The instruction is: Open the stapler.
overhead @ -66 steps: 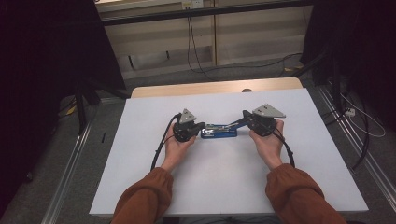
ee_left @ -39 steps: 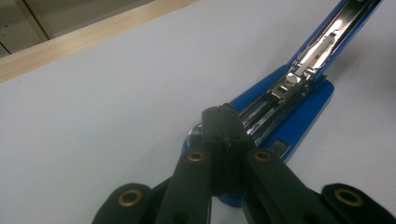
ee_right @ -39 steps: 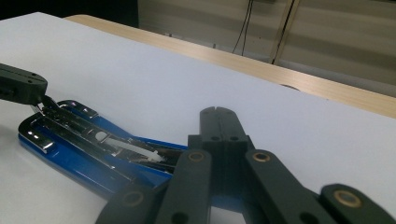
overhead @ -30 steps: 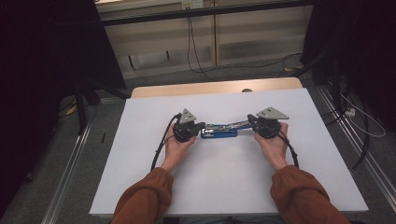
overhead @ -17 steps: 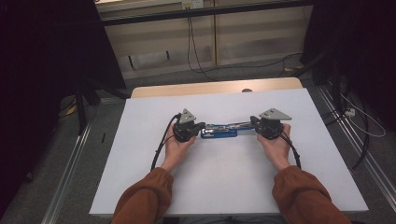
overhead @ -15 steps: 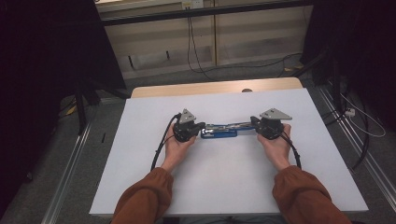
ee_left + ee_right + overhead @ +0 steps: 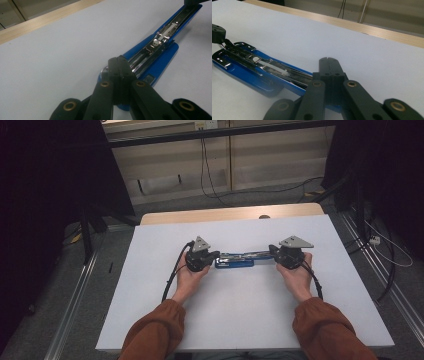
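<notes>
Stapler point(image 7: 235, 260) lay swung wide open along the middle of the white bench point(image 7: 150, 285), base and metal magazine stretched flat between my two hands. My left claw point(image 7: 214, 256), jaws together, pinned the blue base end so it would not slide. Further right, the staple channel point(image 7: 160, 41) faced up, exposed for loading, I judged. My right claw point(image 7: 272, 252), also pressed together, bore down on the far arm's tip to keep it from springing back.

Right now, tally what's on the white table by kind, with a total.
Stapler, blue, swung open: 1
Grippers, left and right, each shut, one at each end of the stapler: 2
Total: 3
</notes>
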`<state>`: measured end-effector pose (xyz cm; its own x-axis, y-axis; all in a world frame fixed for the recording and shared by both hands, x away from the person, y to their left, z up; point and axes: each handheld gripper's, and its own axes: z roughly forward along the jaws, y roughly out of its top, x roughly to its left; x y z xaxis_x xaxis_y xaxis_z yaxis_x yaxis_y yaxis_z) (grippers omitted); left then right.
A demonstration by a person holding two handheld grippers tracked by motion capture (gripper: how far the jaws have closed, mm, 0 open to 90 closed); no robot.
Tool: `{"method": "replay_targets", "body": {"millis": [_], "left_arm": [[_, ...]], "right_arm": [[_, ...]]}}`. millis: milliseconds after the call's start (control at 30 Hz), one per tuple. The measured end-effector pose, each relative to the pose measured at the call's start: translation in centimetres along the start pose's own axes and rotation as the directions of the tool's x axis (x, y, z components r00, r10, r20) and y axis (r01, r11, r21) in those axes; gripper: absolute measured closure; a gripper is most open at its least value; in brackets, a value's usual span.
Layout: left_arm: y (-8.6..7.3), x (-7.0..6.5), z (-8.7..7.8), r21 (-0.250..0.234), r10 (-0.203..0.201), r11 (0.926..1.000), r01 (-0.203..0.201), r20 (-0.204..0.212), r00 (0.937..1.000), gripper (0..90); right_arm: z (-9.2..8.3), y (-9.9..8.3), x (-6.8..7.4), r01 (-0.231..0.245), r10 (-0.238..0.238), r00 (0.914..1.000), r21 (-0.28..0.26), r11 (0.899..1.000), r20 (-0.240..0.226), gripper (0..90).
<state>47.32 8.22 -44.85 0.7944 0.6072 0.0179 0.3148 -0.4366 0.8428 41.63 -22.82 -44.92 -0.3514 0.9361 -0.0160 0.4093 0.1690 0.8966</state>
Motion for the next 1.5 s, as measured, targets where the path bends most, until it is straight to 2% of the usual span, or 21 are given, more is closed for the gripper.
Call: {"method": "replay_targets", "body": {"millis": [667, 900, 1100, 1133, 1167, 1200, 1367, 1400, 1500], "left_arm": [[0.40, -0.30, -0.35, -0.019, -0.007, 0.9998, 0.006, -0.019, 0.9998, 90.0], [0.42, -0.27, -0.44, -0.033, -0.010, 0.9994, 0.009, -0.010, 0.9999, 89.2], [0.57, -0.23, -0.62, -0.072, -0.020, 0.9972, 0.019, -0.016, 0.9997, 76.2], [0.65, -0.12, -0.79, -0.085, -0.036, 0.9958, 0.035, -0.016, 0.9992, 72.7], [0.65, -0.12, -0.79, -0.085, -0.036, 0.9958, 0.035, -0.016, 0.9992, 71.4], [0.65, -0.13, -0.87, -0.089, -0.044, 0.9951, 0.043, -0.012, 0.9989, 67.8], [0.71, -0.37, -0.87, -0.073, -0.053, 0.9960, 0.052, -0.019, 0.9984, 53.5], [0.64, -0.64, -0.79, -0.044, -0.041, 0.9983, 0.038, -0.065, 0.9971, 49.6], [0.54, -0.73, -0.67, -0.039, -0.054, 0.9979, 0.052, -0.067, 0.9963, 38.5]], "right_arm": [[-0.18, 0.07, -0.36, 0.003, -0.003, 1.0000, -0.004, 1.000, -0.002, 90.0], [-0.10, 0.05, -0.30, 0.002, -0.002, 1.0000, -0.003, 1.000, -0.009, 90.0], [-0.14, 0.05, -0.43, -0.011, 0.011, 0.9999, -0.011, 1.000, -0.009, 90.0], [-0.18, 0.08, -0.43, -0.020, 0.019, 0.9997, -0.016, 1.000, -0.013, 87.4], [-0.18, 0.08, -0.43, -0.020, 0.019, 0.9997, -0.016, 1.000, -0.013, 87.4], [-0.18, 0.11, -0.42, -0.025, 0.025, 0.9995, -0.019, 1.000, -0.018, 83.0], [-0.22, 0.23, -0.35, -0.027, 0.026, 0.9992, -0.024, 0.999, -0.031, 75.3], [-0.29, 0.36, -0.29, -0.023, 0.022, 0.9994, -0.023, 0.999, -0.027, 70.6], [-0.36, 0.45, -0.38, -0.018, 0.018, 0.9992, -0.019, 1.000, -0.035, 65.7]]}}
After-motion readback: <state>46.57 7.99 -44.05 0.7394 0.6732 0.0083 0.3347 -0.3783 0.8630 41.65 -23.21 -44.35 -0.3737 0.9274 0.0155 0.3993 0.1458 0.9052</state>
